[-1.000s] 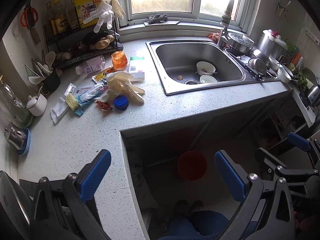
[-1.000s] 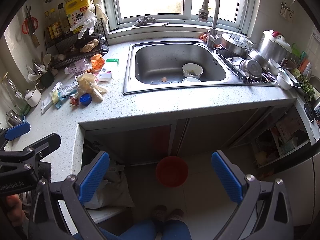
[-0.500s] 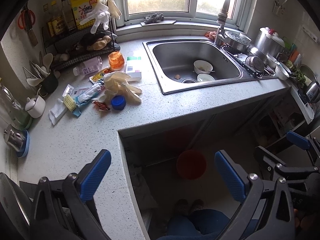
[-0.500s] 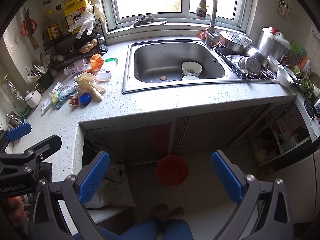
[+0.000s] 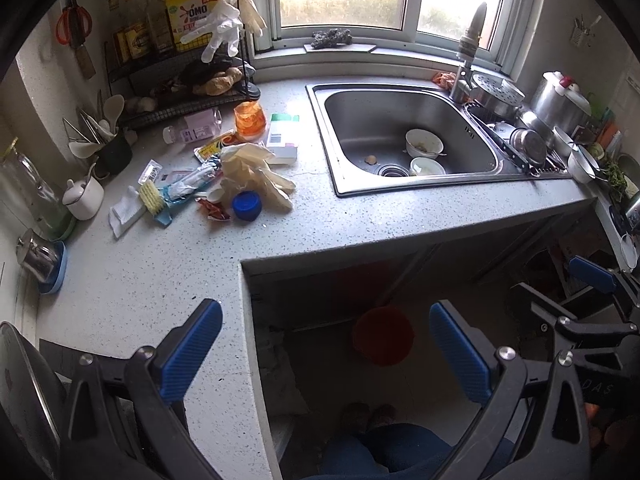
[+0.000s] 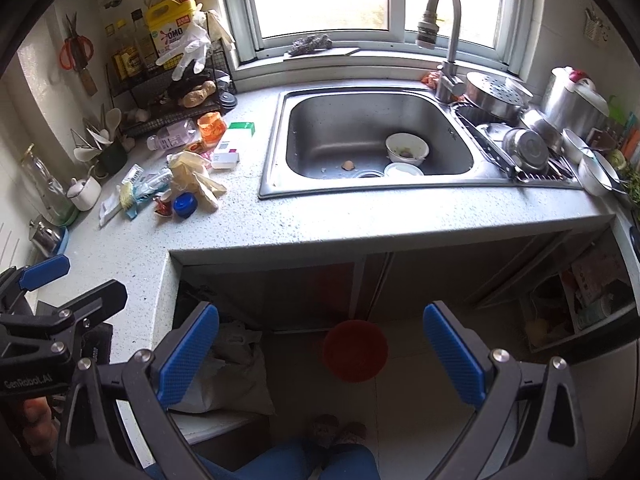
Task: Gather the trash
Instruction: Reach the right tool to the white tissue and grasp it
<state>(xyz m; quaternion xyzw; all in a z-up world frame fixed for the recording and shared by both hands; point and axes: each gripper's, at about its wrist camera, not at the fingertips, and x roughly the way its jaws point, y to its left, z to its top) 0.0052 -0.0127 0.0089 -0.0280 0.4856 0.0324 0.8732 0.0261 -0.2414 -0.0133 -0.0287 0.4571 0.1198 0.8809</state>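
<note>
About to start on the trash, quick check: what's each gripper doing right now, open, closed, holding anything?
Left gripper: open, holding nothing.
Right gripper: open, holding nothing.

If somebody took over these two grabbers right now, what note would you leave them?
Left gripper: open, empty, held over the counter's inner corner.
Right gripper: open, empty, above the floor.
Trash: a pile on the counter left of the sink: blue cap, red wrapper, cream rubber gloves, plastic packets.
Red bucket: on the floor below.
Done: nothing picked up.
Left: all of it, presumably into the bucket.
</note>
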